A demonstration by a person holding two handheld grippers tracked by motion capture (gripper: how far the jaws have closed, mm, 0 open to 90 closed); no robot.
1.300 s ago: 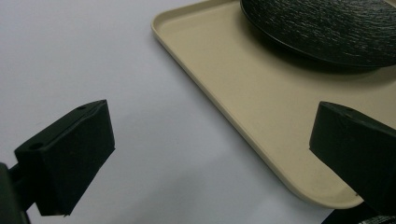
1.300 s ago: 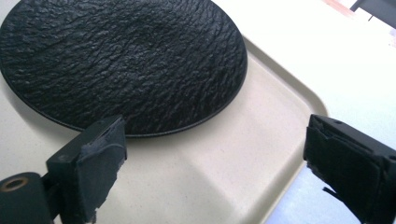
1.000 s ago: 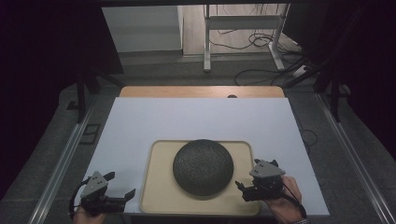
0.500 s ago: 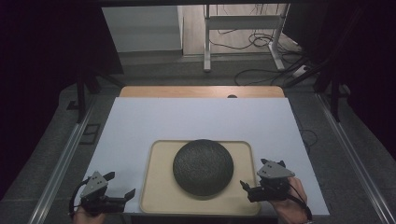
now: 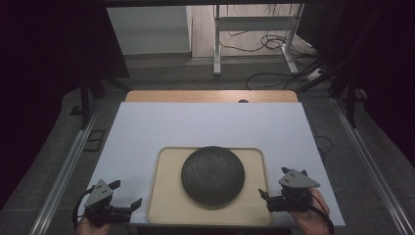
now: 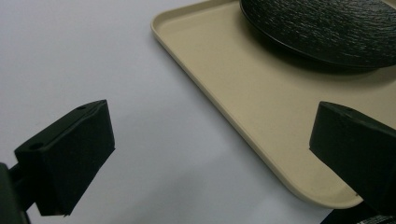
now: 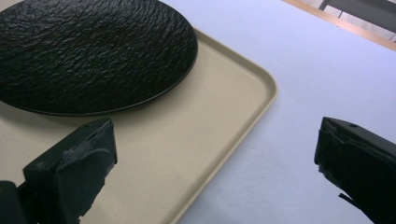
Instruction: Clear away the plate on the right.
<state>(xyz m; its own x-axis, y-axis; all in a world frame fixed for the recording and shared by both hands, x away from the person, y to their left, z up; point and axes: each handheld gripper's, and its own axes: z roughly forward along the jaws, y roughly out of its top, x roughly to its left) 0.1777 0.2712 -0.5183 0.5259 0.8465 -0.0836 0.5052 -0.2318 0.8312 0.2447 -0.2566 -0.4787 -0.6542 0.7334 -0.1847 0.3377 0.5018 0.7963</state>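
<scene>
A black, rough-textured plate (image 5: 213, 176) lies on a beige tray (image 5: 166, 196) at the front middle of the white table. My left gripper (image 5: 128, 192) stands open at the tray's front left corner. In the left gripper view, that gripper (image 6: 212, 149) has its right jaw over the tray (image 6: 243, 93), its left jaw over the table, and the plate (image 6: 327, 28) ahead. My right gripper (image 5: 280, 185) is open at the tray's right edge. In the right gripper view, it (image 7: 215, 163) straddles the tray's rim (image 7: 252, 112), with the plate (image 7: 93, 51) at upper left.
The white table top (image 5: 205, 122) stretches beyond the tray to a wooden strip (image 5: 210, 95) at the far edge. Metal rails (image 5: 63, 171) run along both sides of the table. A stand (image 5: 218, 44) and cables (image 5: 274, 44) are on the floor behind.
My right gripper has drifted a little to the right and toward the table's front edge. The left gripper, tray and plate have stayed where they were.
</scene>
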